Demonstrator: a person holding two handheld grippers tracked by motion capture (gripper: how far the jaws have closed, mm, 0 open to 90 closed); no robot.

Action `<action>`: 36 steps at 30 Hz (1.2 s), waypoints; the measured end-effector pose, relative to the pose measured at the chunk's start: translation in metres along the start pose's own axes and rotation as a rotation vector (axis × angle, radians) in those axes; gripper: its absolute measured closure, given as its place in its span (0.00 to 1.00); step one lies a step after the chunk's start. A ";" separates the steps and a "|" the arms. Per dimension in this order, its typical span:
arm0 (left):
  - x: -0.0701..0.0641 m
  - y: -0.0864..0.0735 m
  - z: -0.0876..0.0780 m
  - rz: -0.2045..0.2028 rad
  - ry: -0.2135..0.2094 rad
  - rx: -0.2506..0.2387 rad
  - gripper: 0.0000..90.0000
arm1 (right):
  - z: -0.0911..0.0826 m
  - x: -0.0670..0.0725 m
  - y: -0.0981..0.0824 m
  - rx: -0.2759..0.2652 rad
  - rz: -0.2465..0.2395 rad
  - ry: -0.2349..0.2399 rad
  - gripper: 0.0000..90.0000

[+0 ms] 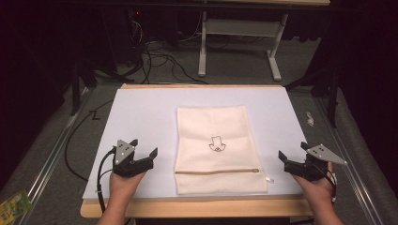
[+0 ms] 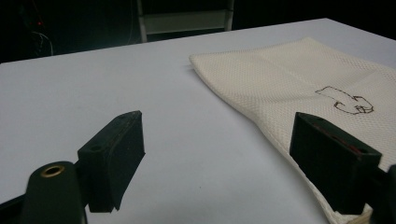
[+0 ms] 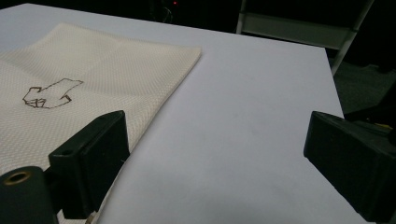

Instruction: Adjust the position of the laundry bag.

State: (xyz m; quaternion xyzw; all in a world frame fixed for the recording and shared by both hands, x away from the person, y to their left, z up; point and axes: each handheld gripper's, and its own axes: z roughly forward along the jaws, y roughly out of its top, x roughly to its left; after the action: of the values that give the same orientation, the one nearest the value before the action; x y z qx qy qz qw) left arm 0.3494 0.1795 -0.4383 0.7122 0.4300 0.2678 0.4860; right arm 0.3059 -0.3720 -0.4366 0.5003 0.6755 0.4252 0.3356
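White table top (image 1: 141,117) bearing a mesh bag (image 1: 213,126), dark room

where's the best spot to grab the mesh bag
Probably the two near corners of the bag, below the zipper. It lies flat, so only edges give a pinch. Slide the left gripper in from its left edge, the right gripper from its right.
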 end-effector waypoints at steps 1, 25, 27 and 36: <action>0.000 0.000 0.000 0.000 0.000 0.000 0.21 | 0.000 0.000 0.000 0.000 0.000 0.000 0.08; -0.028 -0.008 0.024 0.045 -0.148 0.152 0.35 | 0.047 0.036 -0.005 0.255 -0.021 0.239 0.53; -0.031 -0.011 0.030 0.038 -0.160 0.186 0.45 | 0.053 0.041 -0.006 0.279 -0.036 0.233 0.56; -0.068 -0.017 0.071 0.106 -0.221 0.357 0.93 | 0.065 0.056 -0.009 0.356 -0.090 0.258 0.94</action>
State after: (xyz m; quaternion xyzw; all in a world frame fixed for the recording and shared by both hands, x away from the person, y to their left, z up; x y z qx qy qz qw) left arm 0.3668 0.0906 -0.4791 0.8337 0.3766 0.1326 0.3815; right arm 0.3438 -0.3040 -0.4733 0.4625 0.7987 0.3445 0.1716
